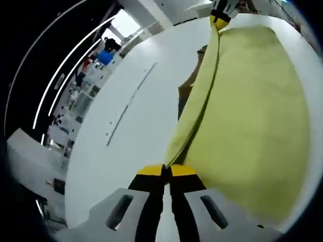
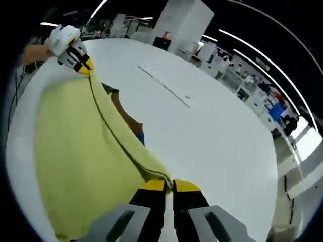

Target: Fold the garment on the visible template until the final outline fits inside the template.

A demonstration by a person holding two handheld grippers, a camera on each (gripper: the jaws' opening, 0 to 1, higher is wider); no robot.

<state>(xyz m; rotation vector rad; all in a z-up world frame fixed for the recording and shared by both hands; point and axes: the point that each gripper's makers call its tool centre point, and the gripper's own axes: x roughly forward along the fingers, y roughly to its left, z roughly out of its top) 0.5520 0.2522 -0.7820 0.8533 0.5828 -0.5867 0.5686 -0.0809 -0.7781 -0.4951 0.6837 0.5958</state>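
Wide white table [image 2: 212,136] under yellow garment [image 2: 75,151], open-plan workshop beyond.

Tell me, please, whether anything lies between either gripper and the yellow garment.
Nothing visible does: the left gripper and the right gripper are each shut on the yellow garment, holding its dark-trimmed edge stretched between them over the white table.

Both tongs, left [image 1: 167,170] and right [image 2: 169,185], clamped tight, held well apart.
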